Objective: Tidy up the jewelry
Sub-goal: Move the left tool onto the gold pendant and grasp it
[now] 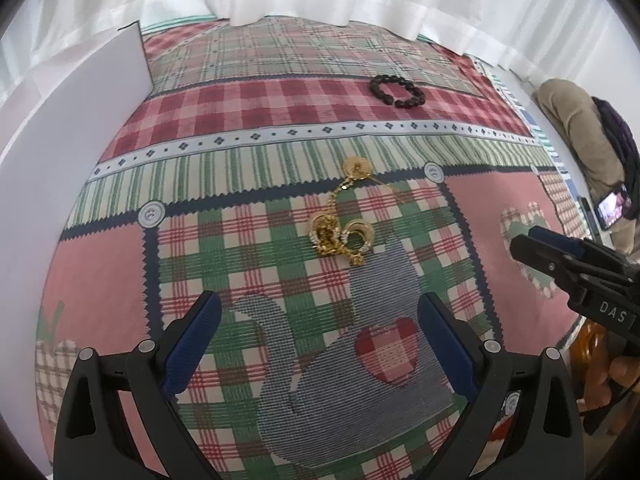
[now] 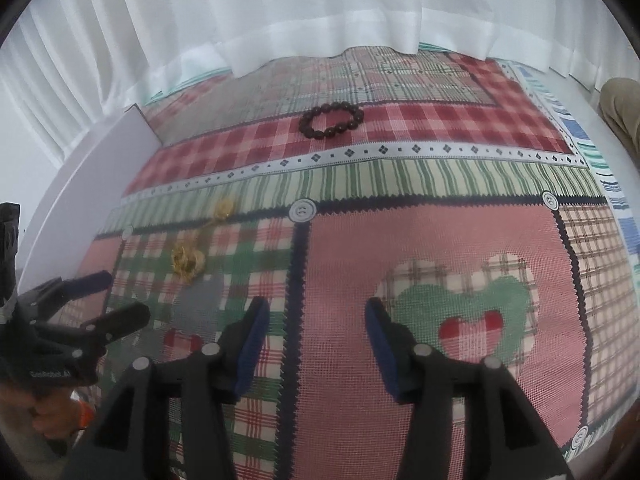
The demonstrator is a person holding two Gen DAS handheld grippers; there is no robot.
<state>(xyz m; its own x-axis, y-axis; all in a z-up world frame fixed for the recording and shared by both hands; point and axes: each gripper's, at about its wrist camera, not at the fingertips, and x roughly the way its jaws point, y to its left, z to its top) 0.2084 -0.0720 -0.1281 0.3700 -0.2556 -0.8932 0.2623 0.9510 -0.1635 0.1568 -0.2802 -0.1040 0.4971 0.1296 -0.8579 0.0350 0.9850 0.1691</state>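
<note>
A tangle of gold jewellery [image 1: 340, 236] lies on the patchwork cloth [image 1: 248, 256], its chain running up to a round gold pendant [image 1: 356, 168]. Farther back on the red check rests a dark bead bracelet [image 1: 397, 90]. My left gripper [image 1: 320, 312] hovers open just short of the gold pile, nothing between its blue pads. My right gripper [image 1: 528, 240] enters from the right. In the right wrist view the right gripper [image 2: 316, 308] stands open over the pink patch, holding nothing; the gold pile [image 2: 188, 260], bracelet [image 2: 331, 122] and left gripper [image 2: 120, 296] lie to its left.
A white board [image 1: 80, 120] stands upright along the cloth's left edge. White curtains [image 2: 320, 12] hang behind the table. At the far right a person [image 1: 580, 140] sits with a lit phone [image 1: 612, 204]. A hand [image 2: 52, 412] grips the left tool.
</note>
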